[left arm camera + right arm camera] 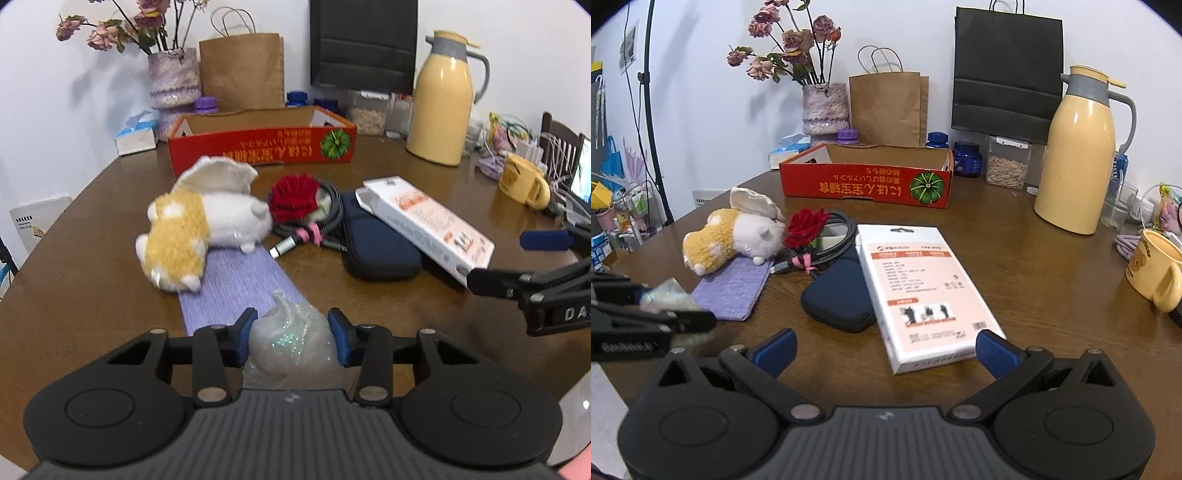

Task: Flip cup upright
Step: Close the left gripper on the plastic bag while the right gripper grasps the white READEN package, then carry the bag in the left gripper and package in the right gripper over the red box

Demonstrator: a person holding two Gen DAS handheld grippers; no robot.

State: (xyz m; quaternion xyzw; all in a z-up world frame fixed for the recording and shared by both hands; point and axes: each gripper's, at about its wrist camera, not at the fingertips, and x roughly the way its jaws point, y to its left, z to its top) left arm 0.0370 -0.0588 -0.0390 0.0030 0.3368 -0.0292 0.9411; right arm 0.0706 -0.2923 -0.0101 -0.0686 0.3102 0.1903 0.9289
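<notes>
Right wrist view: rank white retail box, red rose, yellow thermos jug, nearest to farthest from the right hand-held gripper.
1. White retail box: lying flat just ahead of the right hand-held gripper, its near end between the open fingers.
2. Red rose: mid-table, ahead and left.
3. Yellow thermos jug: far right, standing near the wall.

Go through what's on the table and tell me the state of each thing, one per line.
Left gripper: closed on the clear glittery cup.
Right gripper: open, empty.
Yellow mug: upright.
Thermos jug: upright, lid shut.
Red box: open-topped.
Plush toy: lying down.
White carton: flat, partly on the dark pouch.
</notes>
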